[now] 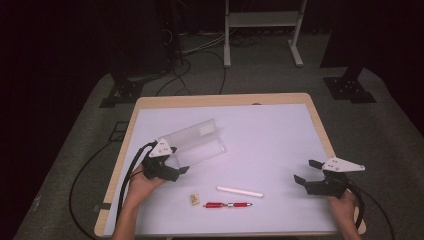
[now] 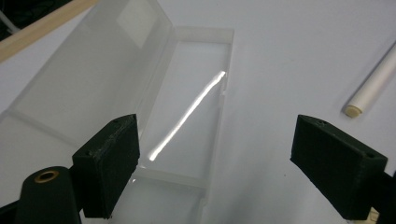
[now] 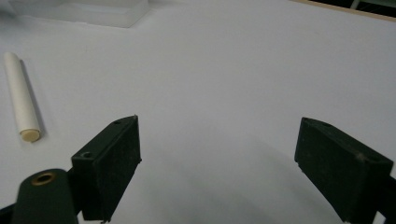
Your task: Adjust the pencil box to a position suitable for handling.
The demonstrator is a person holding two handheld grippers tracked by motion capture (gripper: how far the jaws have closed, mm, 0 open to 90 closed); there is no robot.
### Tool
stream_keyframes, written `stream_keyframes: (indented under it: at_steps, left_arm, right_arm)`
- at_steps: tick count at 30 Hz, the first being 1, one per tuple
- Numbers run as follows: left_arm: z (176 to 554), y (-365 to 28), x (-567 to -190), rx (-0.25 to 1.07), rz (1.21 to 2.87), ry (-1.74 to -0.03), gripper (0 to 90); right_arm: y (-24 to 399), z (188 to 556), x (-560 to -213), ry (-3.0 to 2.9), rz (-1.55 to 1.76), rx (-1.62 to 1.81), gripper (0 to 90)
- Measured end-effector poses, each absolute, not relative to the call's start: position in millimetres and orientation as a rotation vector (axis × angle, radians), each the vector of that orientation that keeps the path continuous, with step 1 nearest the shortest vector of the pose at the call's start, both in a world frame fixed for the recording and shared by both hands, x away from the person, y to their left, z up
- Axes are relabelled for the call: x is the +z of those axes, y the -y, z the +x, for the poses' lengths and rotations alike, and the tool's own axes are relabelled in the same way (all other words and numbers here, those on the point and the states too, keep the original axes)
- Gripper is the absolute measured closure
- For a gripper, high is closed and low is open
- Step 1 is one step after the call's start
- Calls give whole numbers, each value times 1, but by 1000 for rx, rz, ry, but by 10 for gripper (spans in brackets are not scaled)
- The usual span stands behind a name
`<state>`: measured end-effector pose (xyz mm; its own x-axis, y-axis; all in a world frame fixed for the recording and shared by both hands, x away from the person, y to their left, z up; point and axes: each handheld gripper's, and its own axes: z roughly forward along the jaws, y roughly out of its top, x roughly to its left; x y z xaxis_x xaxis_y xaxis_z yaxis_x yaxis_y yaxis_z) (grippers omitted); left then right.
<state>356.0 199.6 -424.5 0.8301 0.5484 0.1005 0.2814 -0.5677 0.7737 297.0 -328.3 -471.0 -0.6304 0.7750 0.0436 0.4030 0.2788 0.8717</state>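
A clear plastic case (image 1: 197, 142) lies open on the white table mat, its lid tipped back; in the left gripper view the case (image 2: 187, 98) sits just ahead of the jaws, with nothing in its tray. My left gripper (image 1: 181, 169) is open at the case's near left end, with nothing between its jaws (image 2: 219, 168). My right gripper (image 1: 306, 172) hovers open at the right of the mat (image 3: 219, 163), nothing held. A white stick (image 1: 240, 191), a red pen (image 1: 227, 204) and a small tan eraser (image 1: 195, 199) lie between the two hands.
The mat (image 1: 270, 135) covers a wooden table whose edge (image 1: 220, 100) shows at the back. Black cables trail off the left side (image 1: 125, 180). A white frame (image 1: 262, 30) stands on the floor beyond the table.
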Motion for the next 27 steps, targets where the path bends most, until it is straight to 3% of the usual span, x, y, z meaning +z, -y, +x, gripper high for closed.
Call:
stream_keyframes:
  at_steps: [15,27]
  left_arm:
    - [376,-187,-440,354,2254,-579,313]
    - [383,-178,-455,326,2294,-550,552]
  right_arm:
    - [328,297,-471,-2168,1059,1298,136]
    - [327,297,-472,-2175,1058,1290,136]
